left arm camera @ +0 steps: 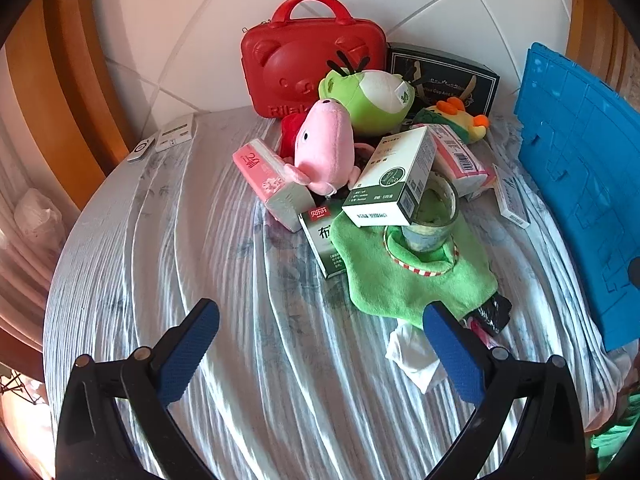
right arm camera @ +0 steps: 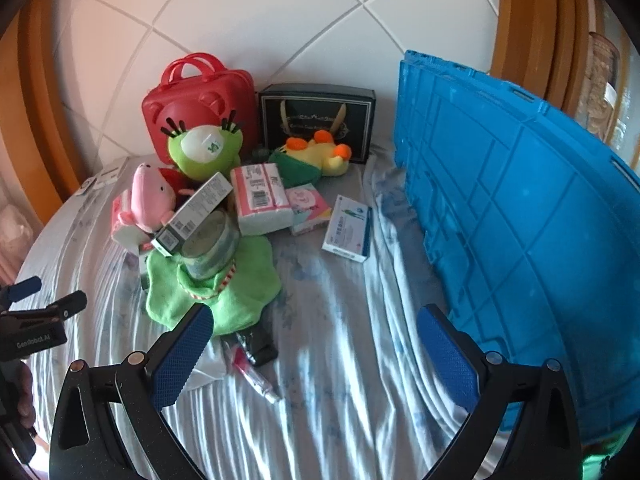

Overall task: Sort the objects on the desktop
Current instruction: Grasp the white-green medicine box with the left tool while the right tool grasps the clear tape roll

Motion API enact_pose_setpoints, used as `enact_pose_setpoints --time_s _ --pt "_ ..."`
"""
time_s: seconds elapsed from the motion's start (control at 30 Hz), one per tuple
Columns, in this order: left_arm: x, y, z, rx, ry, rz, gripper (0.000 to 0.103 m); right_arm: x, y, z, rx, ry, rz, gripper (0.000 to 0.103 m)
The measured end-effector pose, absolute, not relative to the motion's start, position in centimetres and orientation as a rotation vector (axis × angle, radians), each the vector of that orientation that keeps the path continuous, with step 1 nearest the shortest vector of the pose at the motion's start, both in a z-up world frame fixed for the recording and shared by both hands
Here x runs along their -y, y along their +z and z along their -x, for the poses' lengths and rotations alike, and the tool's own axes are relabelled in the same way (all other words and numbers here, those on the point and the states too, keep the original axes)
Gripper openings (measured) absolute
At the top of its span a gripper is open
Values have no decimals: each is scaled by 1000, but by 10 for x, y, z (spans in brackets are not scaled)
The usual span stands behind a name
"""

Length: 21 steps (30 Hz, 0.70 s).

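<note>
A pile of objects lies on the striped cloth of a round table [left arm camera: 160,260]: a pink pig plush [left arm camera: 324,144], a green frog plush [left arm camera: 368,100], a duck plush [left arm camera: 456,118], tissue packs [left arm camera: 272,184], a white and green box [left arm camera: 394,178] leaning on a roll of tape [left arm camera: 432,216], and a green cloth [left arm camera: 416,280]. My left gripper [left arm camera: 320,354] stands open above bare cloth, short of the pile. My right gripper [right arm camera: 316,356] is open too, with small wrappers [right arm camera: 252,356] just ahead and a blue and white box [right arm camera: 348,226] farther on.
A blue plastic crate [right arm camera: 520,220] stands on the right edge of the table. A red bear case [left arm camera: 308,64] and a black gift box [left arm camera: 444,76] stand at the back by the tiled wall. Two remotes [left arm camera: 164,140] lie at the far left. The left gripper's body [right arm camera: 36,320] shows at left.
</note>
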<state>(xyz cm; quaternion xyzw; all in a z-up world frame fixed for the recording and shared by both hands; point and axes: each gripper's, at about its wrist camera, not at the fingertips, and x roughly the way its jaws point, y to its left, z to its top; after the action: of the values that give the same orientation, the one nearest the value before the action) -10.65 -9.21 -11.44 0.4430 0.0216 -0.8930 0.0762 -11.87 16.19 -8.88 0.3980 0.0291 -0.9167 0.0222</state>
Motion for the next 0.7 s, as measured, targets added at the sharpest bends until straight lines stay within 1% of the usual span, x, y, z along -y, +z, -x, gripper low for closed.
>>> enact_pose_setpoints --time_s 0.23,0.27,0.4,0.47,0.5,0.53,0.57,0.6,0.67,0.7 --pt "73 -126 191 6 -2709 -1378 102 -172 -122 180 -81 -2773 -1380 103" --pt "69 -129 203 15 -2716 -1400 96 -175 -127 189 -76 -2768 -1402 103" --pt "53 -150 247 61 -2735 -1503 85 -185 -146 219 -58 -2752 -1476 103" --pt "46 -164 265 112 -2721 -1544 76 -188 -153 230 -19 -2736 -1508 103" --pt "44 -169 272 132 -2719 -1554 74 -188 -156 234 7 -2723 -1513 103" --pt "42 -175 277 140 -2723 -1573 68 -187 -158 239 27 -2716 -1512 103" --pt "43 -178 280 133 -2723 -1586 64 -185 -159 243 43 -2703 -1510 103" --pt "44 -178 281 121 -2730 -1578 63 -182 -160 248 50 -2688 -1511 103" --pt "49 -173 274 102 -2776 -1545 52 -171 -162 256 61 -2647 -1508 103" --pt "51 -169 269 107 -2790 -1525 49 -164 -162 260 63 -2628 -1503 103"
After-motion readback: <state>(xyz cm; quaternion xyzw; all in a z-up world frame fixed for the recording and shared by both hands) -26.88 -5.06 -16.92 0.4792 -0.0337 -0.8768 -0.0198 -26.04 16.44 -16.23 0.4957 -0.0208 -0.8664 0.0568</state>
